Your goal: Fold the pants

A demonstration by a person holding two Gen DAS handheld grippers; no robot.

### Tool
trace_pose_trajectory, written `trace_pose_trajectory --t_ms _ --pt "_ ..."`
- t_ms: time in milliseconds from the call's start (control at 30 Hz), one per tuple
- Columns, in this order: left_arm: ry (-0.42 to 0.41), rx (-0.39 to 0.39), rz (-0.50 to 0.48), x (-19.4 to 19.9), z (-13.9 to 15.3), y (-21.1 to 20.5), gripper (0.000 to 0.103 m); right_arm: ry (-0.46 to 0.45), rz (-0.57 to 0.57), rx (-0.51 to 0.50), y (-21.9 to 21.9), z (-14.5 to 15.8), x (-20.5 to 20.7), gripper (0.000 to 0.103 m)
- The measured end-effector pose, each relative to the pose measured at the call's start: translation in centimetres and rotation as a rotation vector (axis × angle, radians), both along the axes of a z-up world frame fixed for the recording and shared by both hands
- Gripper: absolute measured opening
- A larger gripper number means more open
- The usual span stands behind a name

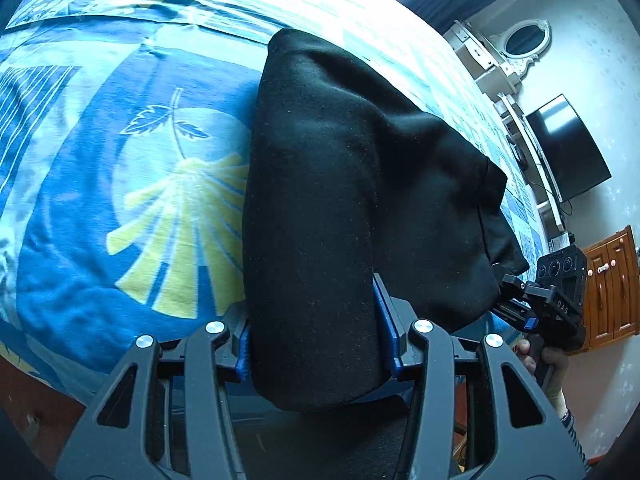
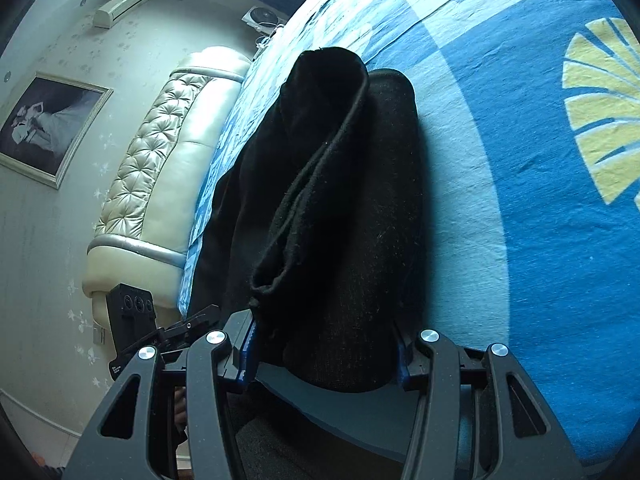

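The black pants (image 1: 340, 200) lie folded into a thick bundle on the blue patterned bedspread (image 1: 120, 200). My left gripper (image 1: 316, 344) has its blue-padded fingers on either side of the near end of the bundle and is closed on it. In the right wrist view the pants (image 2: 340, 220) show a hemmed edge on top. My right gripper (image 2: 324, 352) is likewise closed on the other near end. The right gripper also shows in the left wrist view (image 1: 532, 296), at the bundle's right corner. The left gripper's body shows in the right wrist view (image 2: 132, 320).
A padded cream headboard (image 2: 160, 168) runs along the bed's left side. A framed picture (image 2: 44, 128) hangs on the wall. A dark TV (image 1: 568, 148), a white dresser with mirror (image 1: 516, 48) and a wooden cabinet (image 1: 612, 288) stand beyond the bed.
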State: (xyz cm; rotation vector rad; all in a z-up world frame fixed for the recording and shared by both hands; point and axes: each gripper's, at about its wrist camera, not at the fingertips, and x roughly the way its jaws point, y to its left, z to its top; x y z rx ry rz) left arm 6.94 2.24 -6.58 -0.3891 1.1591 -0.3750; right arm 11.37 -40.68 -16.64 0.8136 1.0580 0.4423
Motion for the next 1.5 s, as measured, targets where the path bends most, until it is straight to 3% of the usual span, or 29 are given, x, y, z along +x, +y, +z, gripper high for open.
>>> trace_pose_trajectory --t_ms 1267,1367,1433,1500 --pt "-0.013 -0.044 -0.013 0.0 -1.2 1.6 0.052 -0.012 -0.031 0.002 -0.6 0.2 -0.5 0.050" --pt "-0.034 -0.037 -0.017 -0.2 -0.9 1.6 0.063 -0.015 -0.039 0.024 -0.8 0.3 -0.6 0.058" --pt "-0.064 -0.021 -0.019 -0.5 -0.6 1.7 0.082 -0.020 -0.034 0.035 -0.8 0.7 -0.7 0.066" --pt "-0.099 -0.012 -0.032 -0.9 0.0 2.0 0.087 -0.012 -0.013 0.005 -0.7 1.2 -0.6 0.071"
